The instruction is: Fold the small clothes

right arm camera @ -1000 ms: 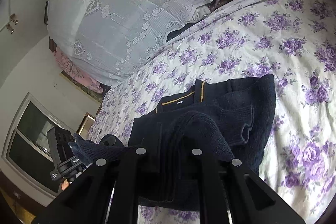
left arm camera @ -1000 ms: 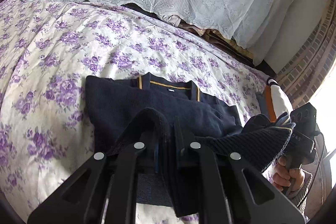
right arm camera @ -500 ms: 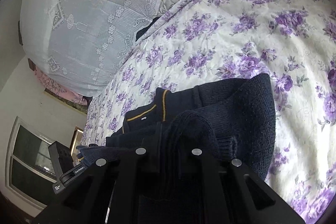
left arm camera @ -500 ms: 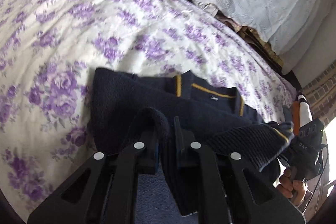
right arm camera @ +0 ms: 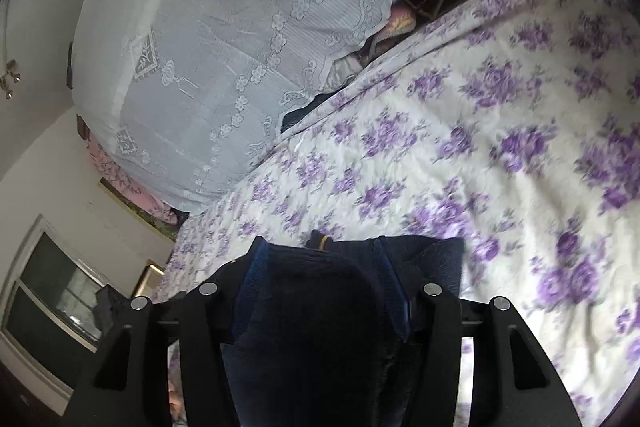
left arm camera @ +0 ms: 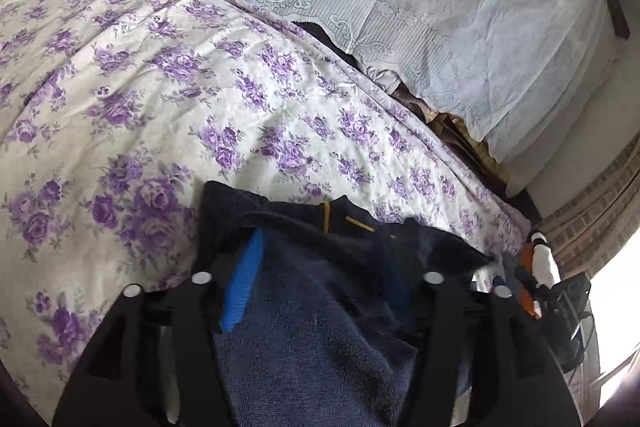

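Left wrist view: left tool (left arm camera: 320,279) has its jaws spread; they have just been opening. The dark navy knitted garment with a mustard-yellow collar stripe (left arm camera: 316,311) lies between the two fingers, slack, not pressed by either pad. The blue pad on the left finger (left arm camera: 244,283) is exposed and clear of the cloth along most of its face.

Garment rests on the bed, on the white bedspread printed with purple roses (left arm camera: 168,115). The collar end points away from the camera, the yellow stripe showing at the far edge. A folded layer sits heaped over the lower layer.

Right wrist view: right tool (right arm camera: 320,291) also stands with jaws apart, also just opened. A rounded hump of the same navy garment (right arm camera: 316,323) fills the gap between the fingers. Whether the pads touch the knit cannot be told; no pinch is visible.

At the right edge of the left wrist view the other black device with orange and white parts (left arm camera: 540,279) shows partly.

Background: pale blue-grey lace cloth (left arm camera: 400,7) draped over a pile at the far side of the bed. A window with a white frame (right arm camera: 48,291) sits at the left in the right wrist view.
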The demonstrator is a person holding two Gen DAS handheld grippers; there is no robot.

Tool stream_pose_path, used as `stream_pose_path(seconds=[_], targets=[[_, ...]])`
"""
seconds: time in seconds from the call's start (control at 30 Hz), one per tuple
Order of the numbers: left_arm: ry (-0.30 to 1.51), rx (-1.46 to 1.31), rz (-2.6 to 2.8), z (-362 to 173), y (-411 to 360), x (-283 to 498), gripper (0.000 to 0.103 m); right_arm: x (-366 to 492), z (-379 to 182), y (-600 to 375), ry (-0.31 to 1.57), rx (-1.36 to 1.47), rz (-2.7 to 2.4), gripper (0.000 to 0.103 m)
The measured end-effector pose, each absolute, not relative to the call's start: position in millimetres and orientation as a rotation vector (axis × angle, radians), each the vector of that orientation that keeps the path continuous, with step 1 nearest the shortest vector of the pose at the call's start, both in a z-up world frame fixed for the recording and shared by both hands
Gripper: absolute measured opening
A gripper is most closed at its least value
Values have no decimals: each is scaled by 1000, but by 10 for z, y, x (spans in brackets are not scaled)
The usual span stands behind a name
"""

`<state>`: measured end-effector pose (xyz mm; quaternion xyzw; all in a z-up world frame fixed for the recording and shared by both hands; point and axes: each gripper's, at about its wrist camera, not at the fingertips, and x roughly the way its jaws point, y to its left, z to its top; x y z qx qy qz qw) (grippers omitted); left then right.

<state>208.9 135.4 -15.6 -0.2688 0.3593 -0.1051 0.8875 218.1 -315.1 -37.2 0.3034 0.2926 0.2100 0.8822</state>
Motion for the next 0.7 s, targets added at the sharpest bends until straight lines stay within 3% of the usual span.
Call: stream_pose_path(seconds=[0.2, 0.43, 0.5, 0.57, 0.7], targets=[[647, -471, -146, 131, 1412, 1906, 92, 2274, -452, -3044, 665, 516, 408, 57], [807, -404, -117, -210, 1179, 2286, 93, 2669, -544, -2529, 785, 372, 400, 57], [826, -361, -101, -295, 1090, 2360, 92, 2744, -614, -2414, 824, 328, 392, 44], [873, -276, -50, -427, 1014, 2439, 93, 2725, -679, -2400, 814, 279, 326, 15], [913, -187, 45, -656, 1009, 2530, 96, 2787, -857, -2650, 854, 401, 334, 9]])
